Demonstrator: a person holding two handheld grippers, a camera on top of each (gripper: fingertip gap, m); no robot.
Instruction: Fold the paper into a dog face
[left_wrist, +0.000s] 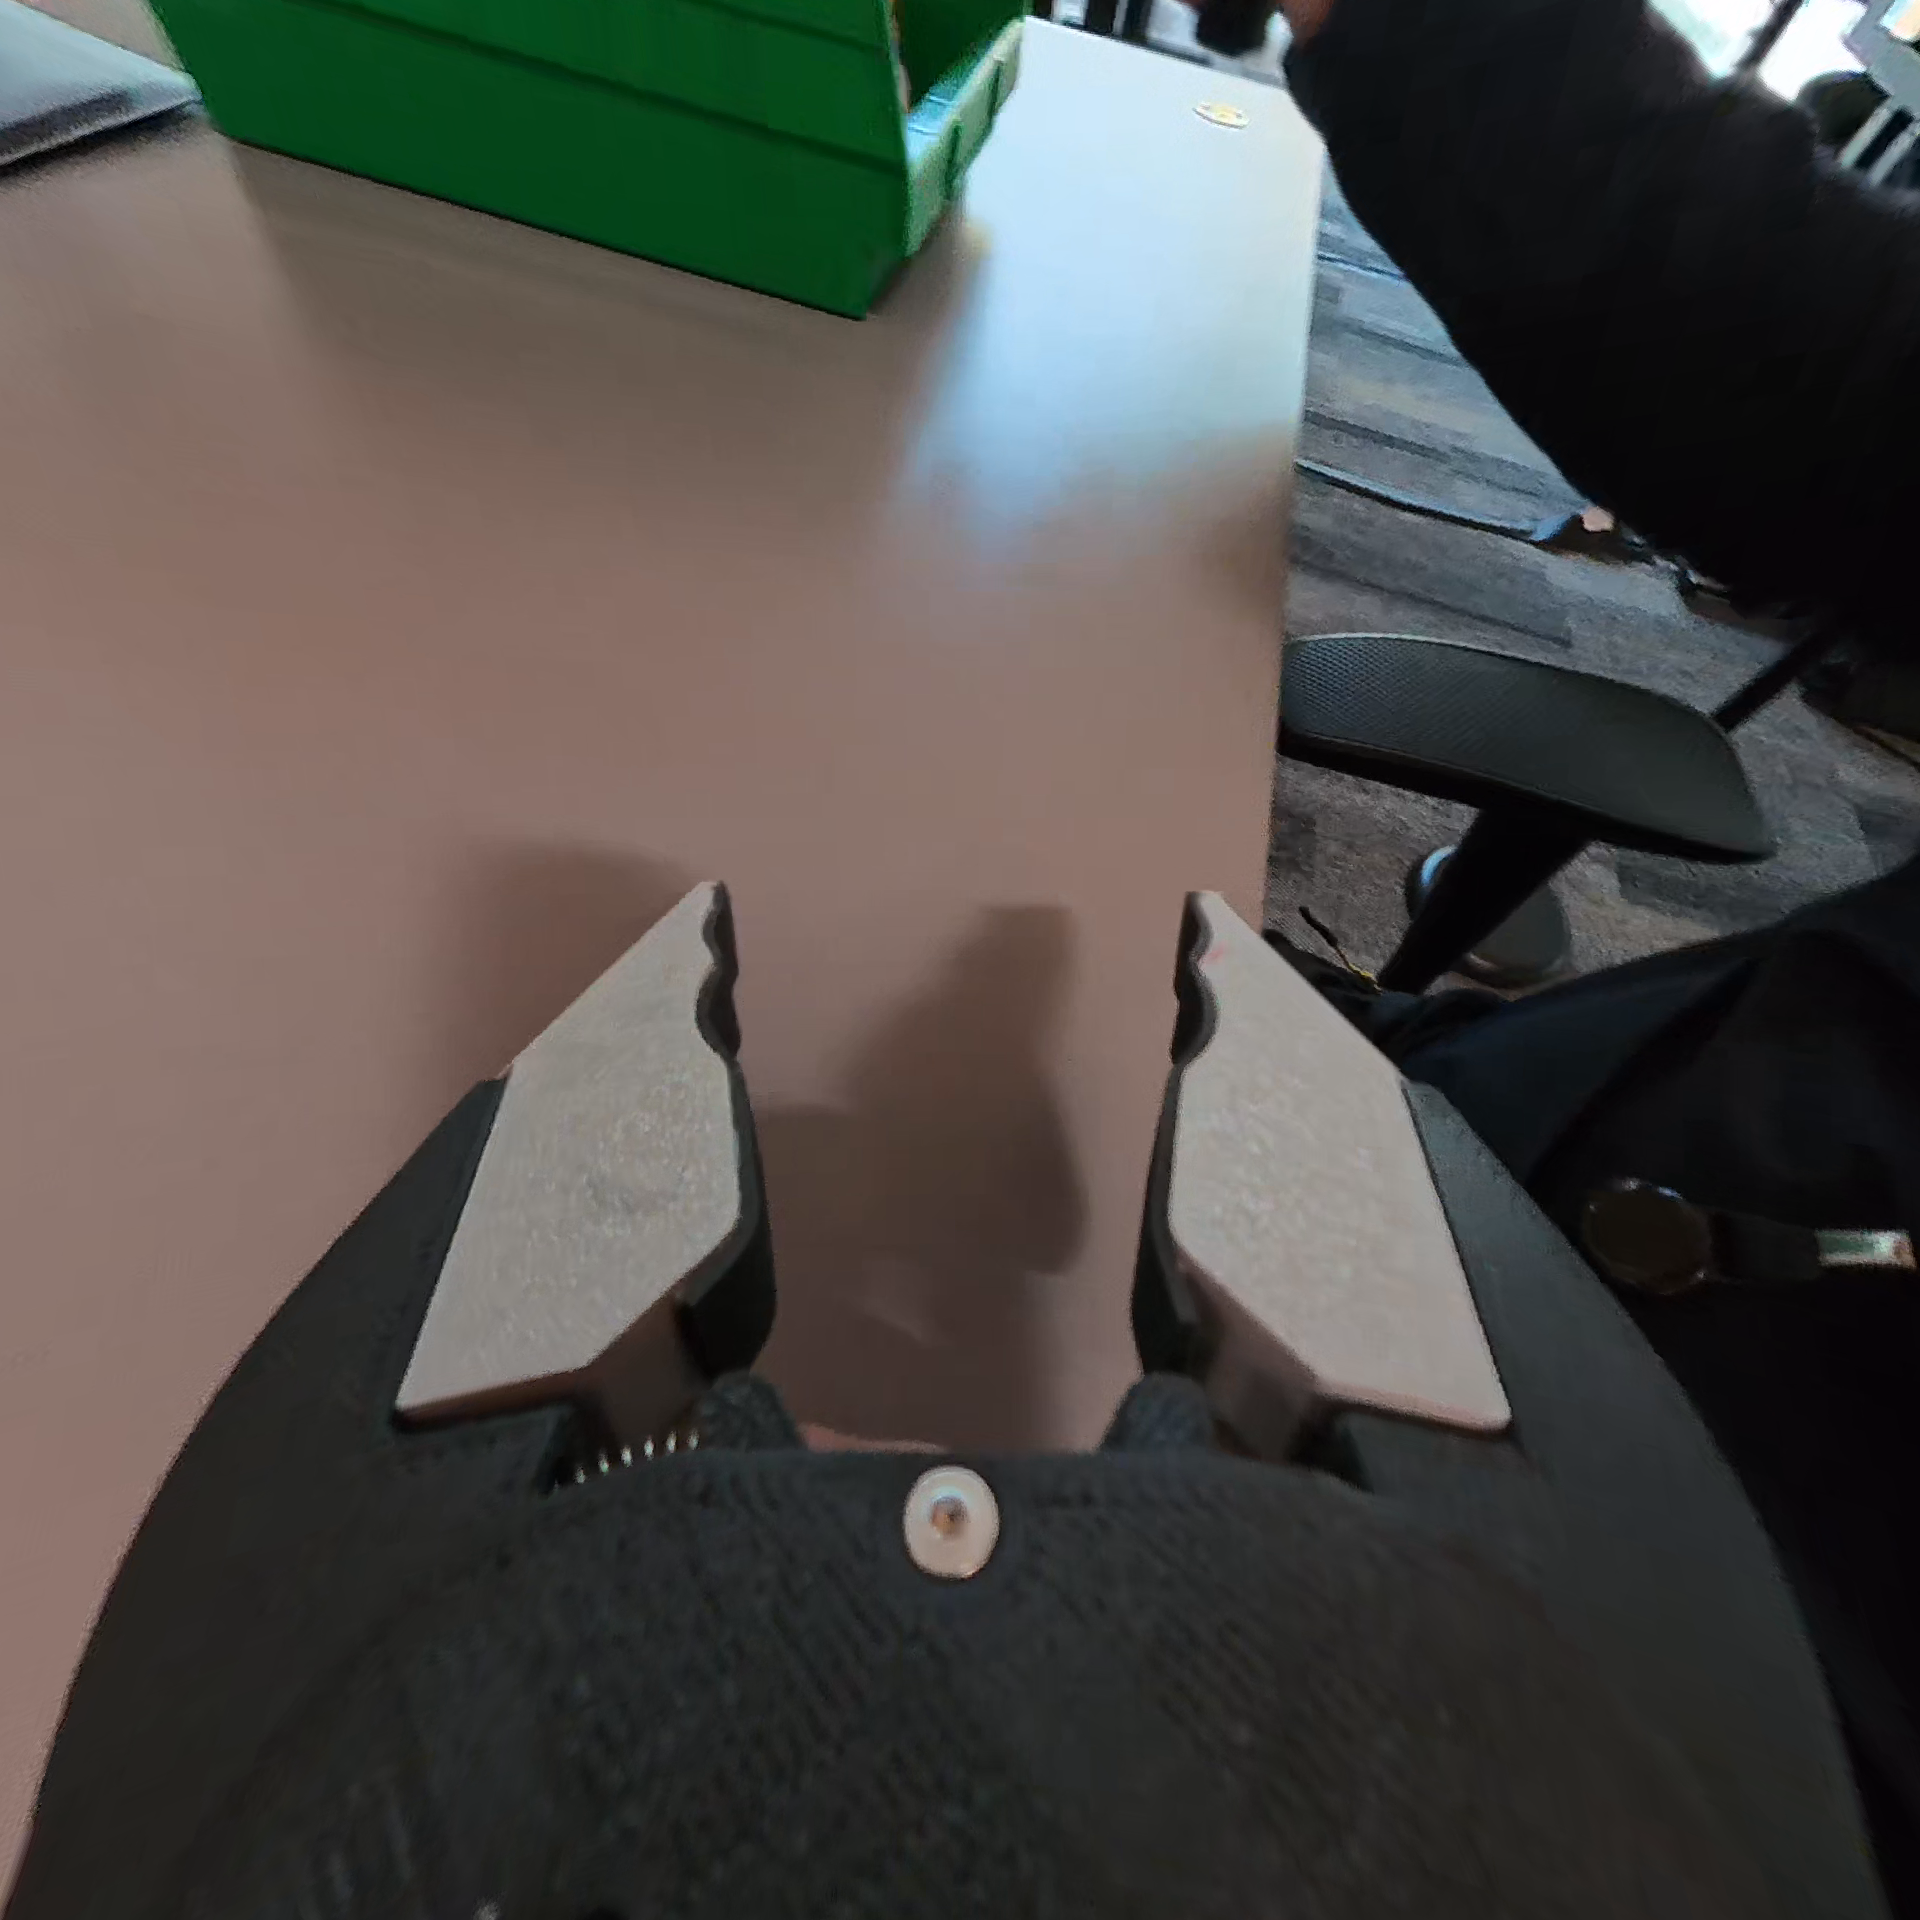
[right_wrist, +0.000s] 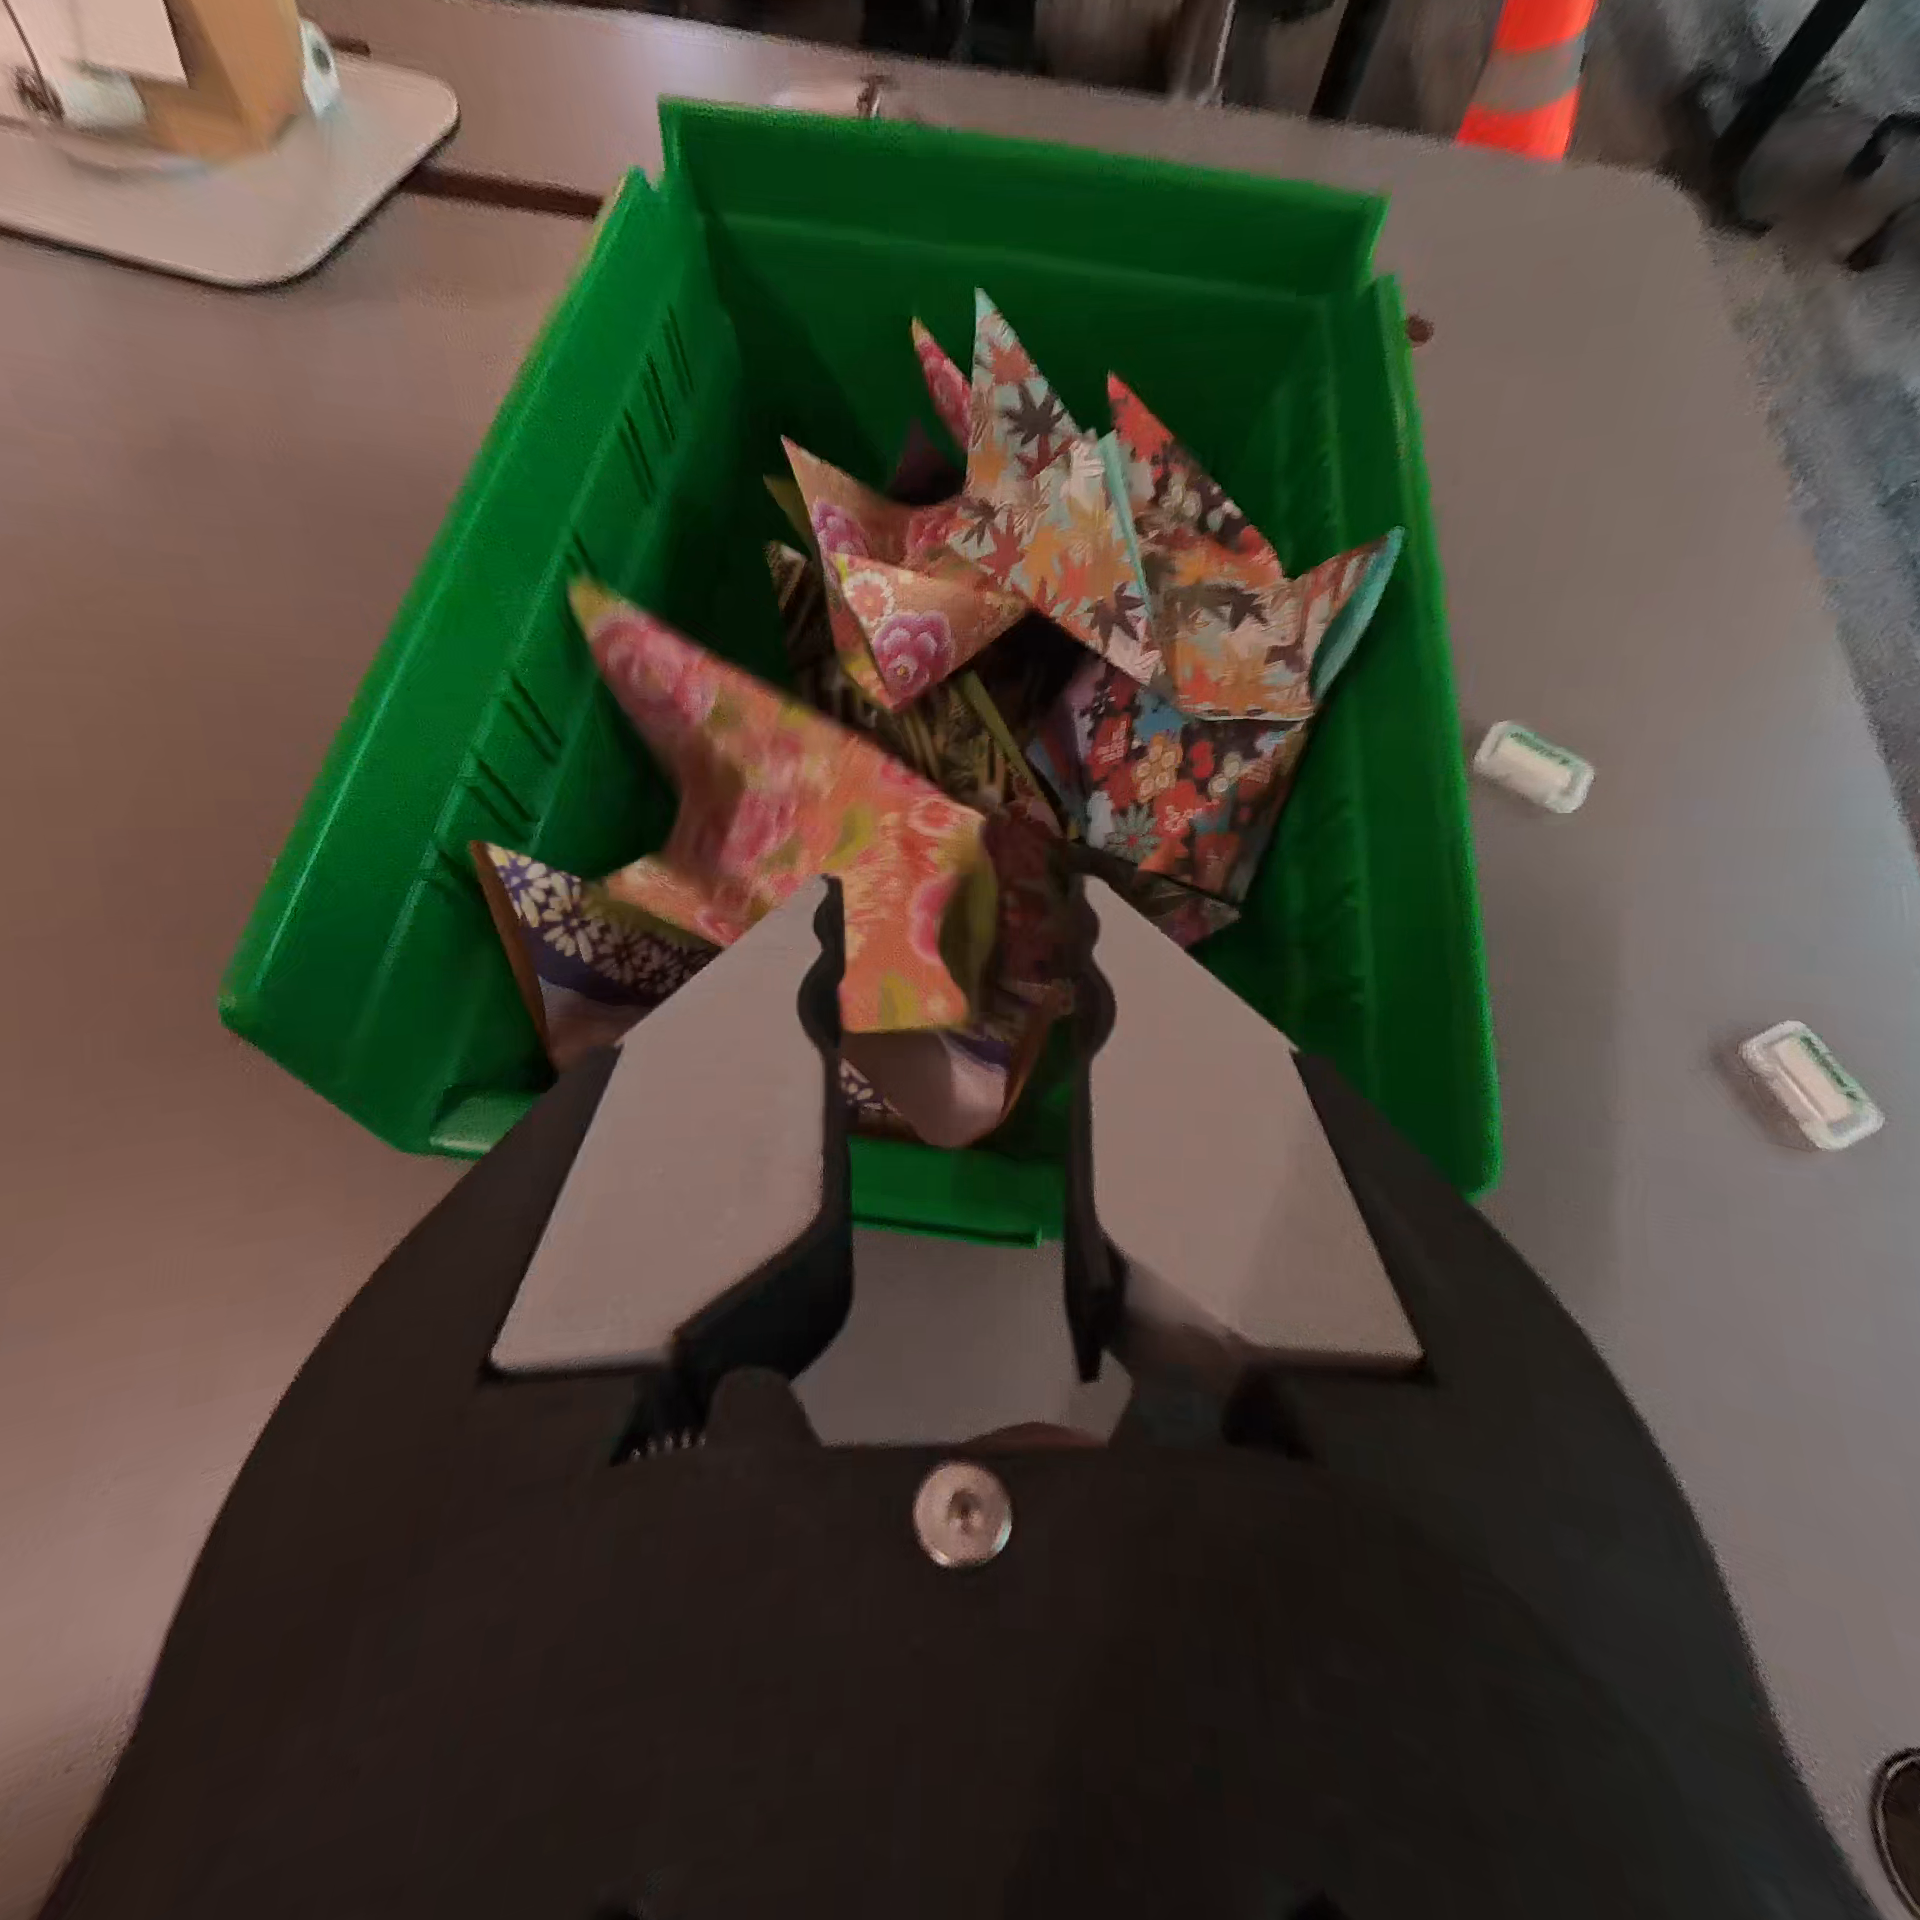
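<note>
My right gripper (right_wrist: 961, 904) is open and hovers over the near end of a green plastic bin (right_wrist: 436, 748). A folded pink and orange floral paper (right_wrist: 769, 800) hangs blurred just past its fingertips, one corner reaching between them. I cannot tell if it touches a finger. Several other folded patterned papers (right_wrist: 1091, 540) lie piled in the bin. My left gripper (left_wrist: 956, 935) is open and empty, low over the bare brown table (left_wrist: 520, 623) near its right edge. The green bin (left_wrist: 582, 156) stands at the far left in the left wrist view.
Two small white cases (right_wrist: 1532, 766) (right_wrist: 1811, 1084) lie on the table right of the bin. A white stand base (right_wrist: 229, 177) sits at the far left. A chair armrest (left_wrist: 1517, 738) and a person's dark sleeve (left_wrist: 1610, 260) are beyond the table's right edge. The tips of one gripper are about 40 cm away from the tips of the other.
</note>
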